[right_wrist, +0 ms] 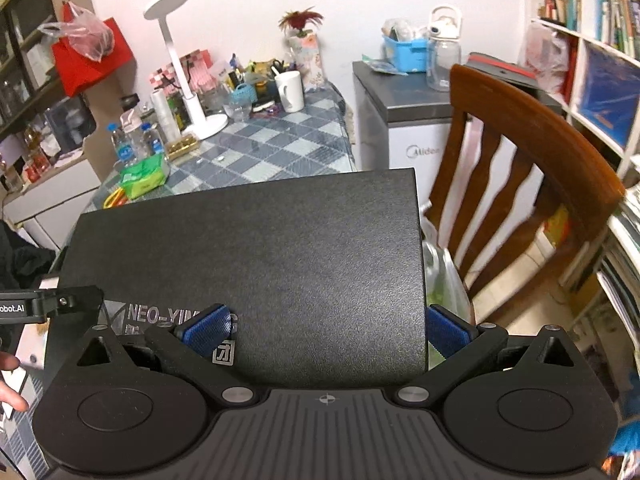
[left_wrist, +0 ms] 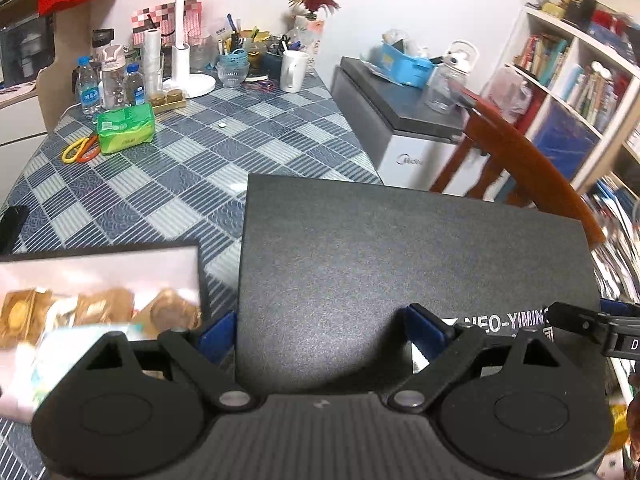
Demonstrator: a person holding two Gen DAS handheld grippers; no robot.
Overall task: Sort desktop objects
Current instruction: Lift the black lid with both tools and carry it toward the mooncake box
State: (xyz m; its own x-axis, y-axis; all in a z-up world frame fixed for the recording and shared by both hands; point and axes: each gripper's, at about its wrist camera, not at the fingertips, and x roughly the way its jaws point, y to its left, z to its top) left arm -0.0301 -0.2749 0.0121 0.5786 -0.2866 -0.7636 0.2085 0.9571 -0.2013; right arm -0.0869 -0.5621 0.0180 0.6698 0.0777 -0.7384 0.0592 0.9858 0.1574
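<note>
Both hand-held grippers (left_wrist: 320,332) (right_wrist: 328,330) clamped on black lid (left_wrist: 400,260).

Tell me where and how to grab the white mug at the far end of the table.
Grip the white mug by its rim and wall rather than its handle, which looks too small for the fingers. Come from above: it stands upright, mouth open, with pens and cups crowded behind and left. This is a judgement from a distant view.

Black textured lid (left_wrist: 400,264), tilted, aloft
</note>
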